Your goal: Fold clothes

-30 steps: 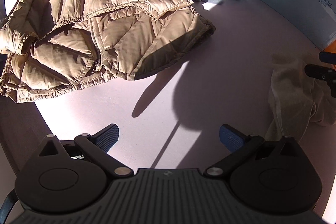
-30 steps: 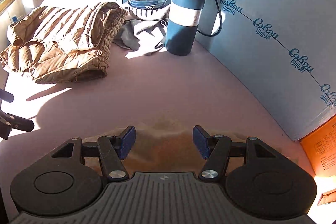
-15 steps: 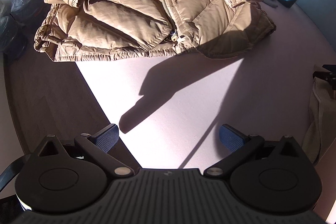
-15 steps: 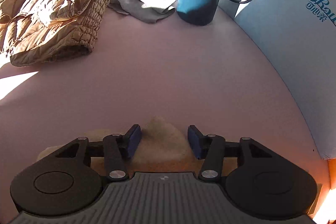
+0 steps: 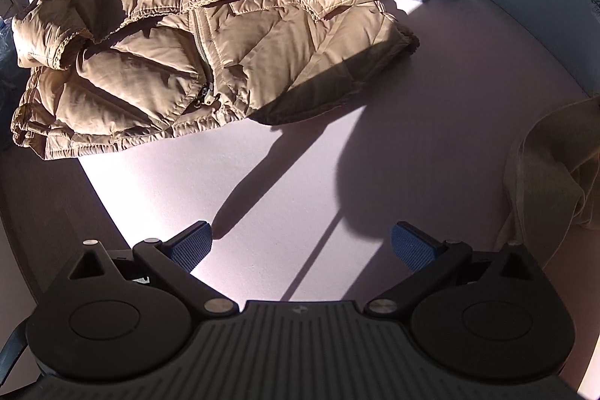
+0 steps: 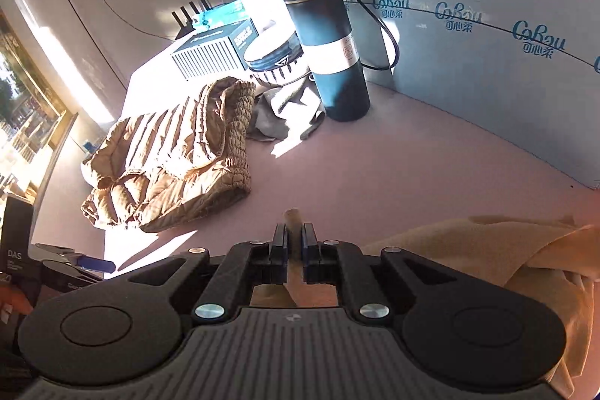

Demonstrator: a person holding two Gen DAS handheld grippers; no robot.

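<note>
A folded tan jacket (image 5: 210, 36) is lying at the table's (image 5: 300, 175) far left, with a grey cloth (image 6: 288, 111), a dark flask (image 6: 330, 47) and a blue board (image 6: 487, 62) crowding the back. Bare tabletop is lying between them and the tools. The left gripper (image 5: 300, 244) is hovering wide apart, holding nothing. The right gripper (image 6: 294, 235) is pinching a fold of the beige garment (image 6: 487, 246), which is trailing to the right.

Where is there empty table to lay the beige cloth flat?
Bare table lies between the puffy jacket, the beige cloth and the left gripper. It is crowded behind the jacket: grey cloth, bottle, boxes.
</note>
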